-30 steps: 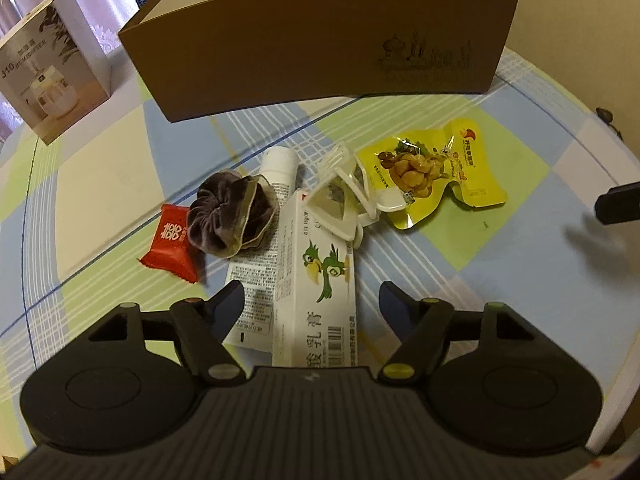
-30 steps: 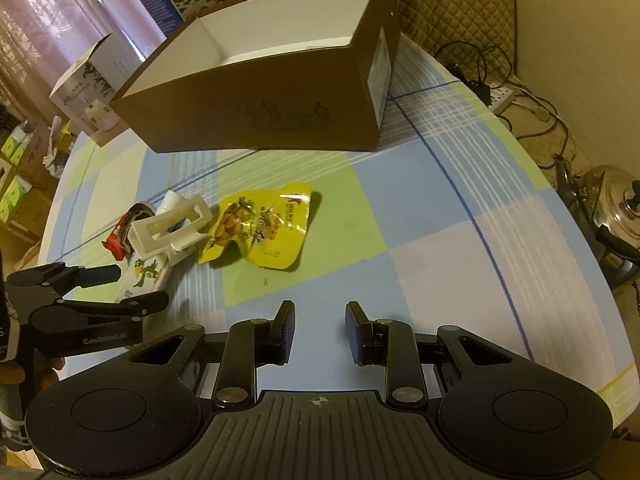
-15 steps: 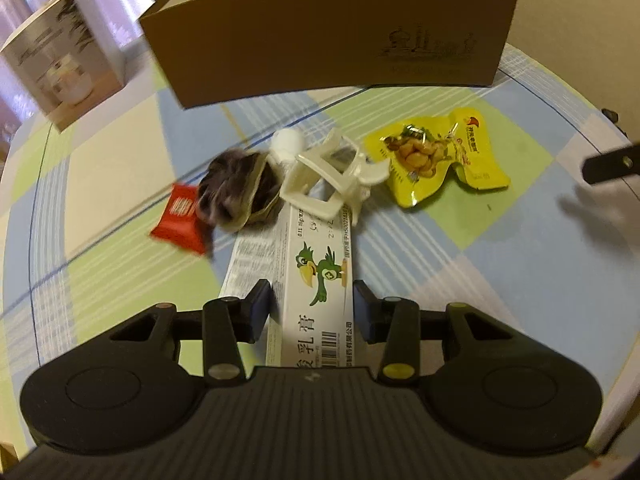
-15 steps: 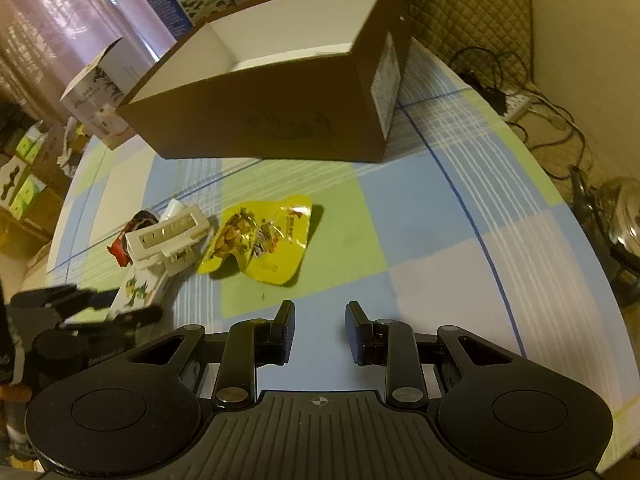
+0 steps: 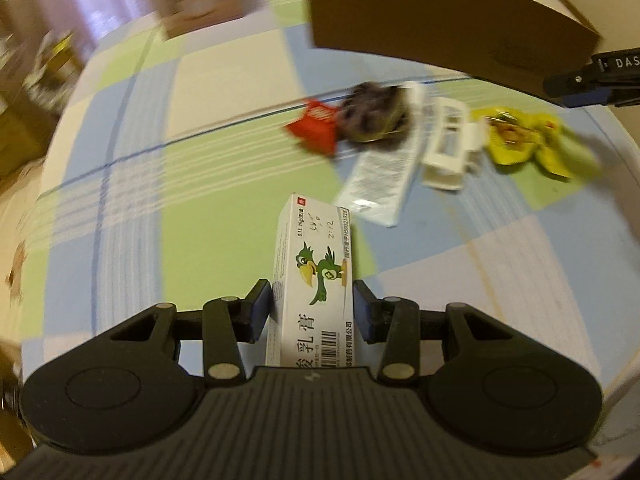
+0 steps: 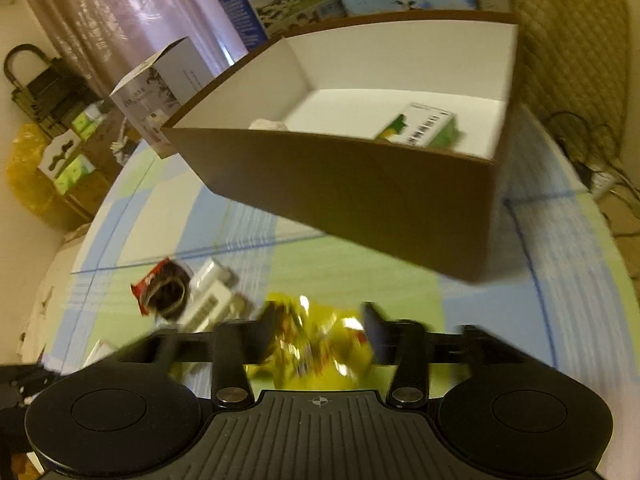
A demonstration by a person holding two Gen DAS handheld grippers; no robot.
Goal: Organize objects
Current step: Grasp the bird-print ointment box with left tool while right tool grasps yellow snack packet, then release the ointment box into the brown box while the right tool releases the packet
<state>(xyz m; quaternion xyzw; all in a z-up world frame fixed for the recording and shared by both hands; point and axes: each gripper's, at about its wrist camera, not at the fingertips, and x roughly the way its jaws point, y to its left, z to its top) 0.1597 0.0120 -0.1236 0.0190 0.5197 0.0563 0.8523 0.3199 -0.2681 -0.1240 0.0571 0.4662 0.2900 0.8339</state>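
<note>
1. Left wrist view: left gripper [image 5: 313, 308] was clamped on the ointment carton [image 5: 314, 280], one pad on each long side, near the barcode end. The carton was held clear above the checked tablecloth [image 5: 192, 208]. Judged light and stiff but crushable; the long sides are the right place to take hold.
2. Same view, left on the cloth: red sachet [image 5: 314, 126], dark scrunchie [image 5: 374, 114], white tube [image 5: 378, 182] and white plastic clip [image 5: 448, 146], clustered and touching in places. Scrunchie soft; clip judged rigid, with awkward open gaps.
3. Right wrist view: right gripper [image 6: 316, 334] stood with fingers apart on either side of the yellow snack pouch [image 6: 320, 344]. Motion blur hid whether the pads touched it. Pouch judged light, crinkly and slippery; a pinch across its flat body should serve.
4. Right wrist view: brown cardboard box [image 6: 360, 196], open-topped, already held a green carton [image 6: 420, 130] and something white.
</note>
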